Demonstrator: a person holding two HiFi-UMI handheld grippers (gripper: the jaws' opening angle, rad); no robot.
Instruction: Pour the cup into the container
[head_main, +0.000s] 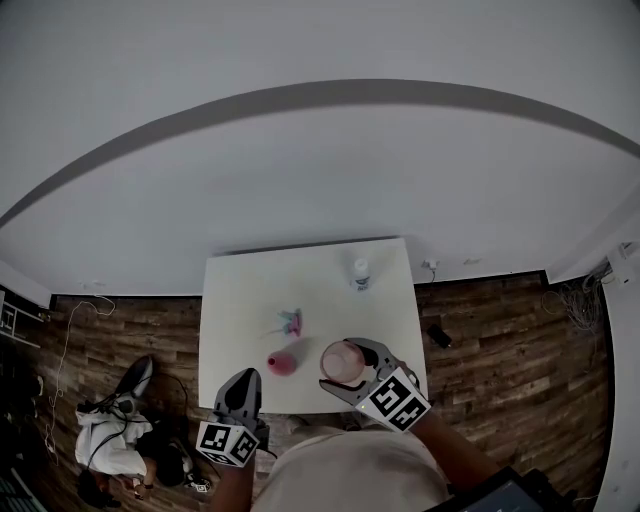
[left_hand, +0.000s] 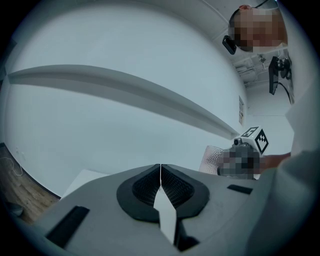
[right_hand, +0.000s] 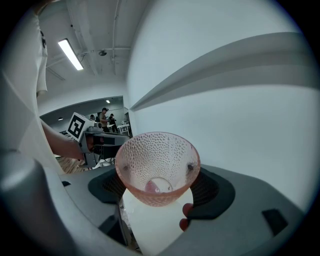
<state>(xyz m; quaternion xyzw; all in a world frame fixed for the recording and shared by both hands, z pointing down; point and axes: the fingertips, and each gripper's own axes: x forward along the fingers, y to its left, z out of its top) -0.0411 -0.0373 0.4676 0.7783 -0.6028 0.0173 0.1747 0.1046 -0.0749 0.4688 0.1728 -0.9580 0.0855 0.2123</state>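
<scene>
My right gripper (head_main: 349, 366) is shut on a pink dimpled cup (head_main: 341, 361) above the table's front edge. In the right gripper view the cup (right_hand: 157, 167) sits between the jaws with its mouth towards the camera, and a small pinkish bit lies at its bottom. A small red container (head_main: 282, 363) stands on the white table (head_main: 250, 300) just left of the cup; a red patch of it (right_hand: 186, 216) shows below the cup. My left gripper (head_main: 243, 380) hangs at the front left edge, shut (left_hand: 160, 172) on nothing, apart from the container.
A small white bottle (head_main: 360, 272) stands at the table's far right. A pink and blue item (head_main: 290, 322) lies mid-table. Wooden floor (head_main: 500, 340) surrounds the table, with bags and cables (head_main: 115, 425) at the left. A white wall (head_main: 320, 170) runs behind.
</scene>
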